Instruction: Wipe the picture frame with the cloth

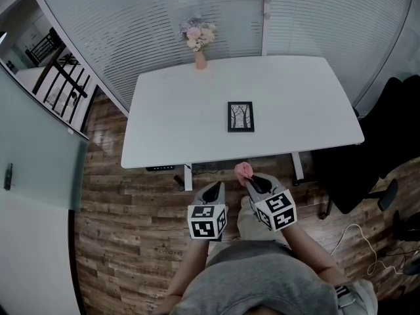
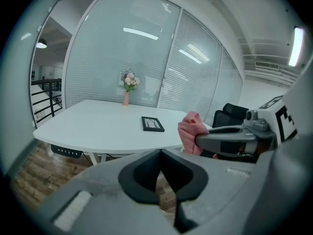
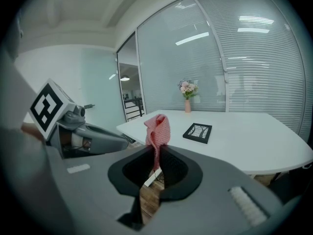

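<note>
The picture frame [image 1: 241, 116] lies flat near the middle of the white bench [image 1: 295, 90], well apart from both tongs. The pink cloth [image 1: 244, 170] is clamped between the jaws of the right tongs [image 3: 156, 151], bunched above the tips, short of the bench's near edge. The left tongs [image 2: 160, 153] are closed tip to tip on nothing, just beside the right; a vase of flowers [image 1: 199, 41] stands at the far edge.
</note>
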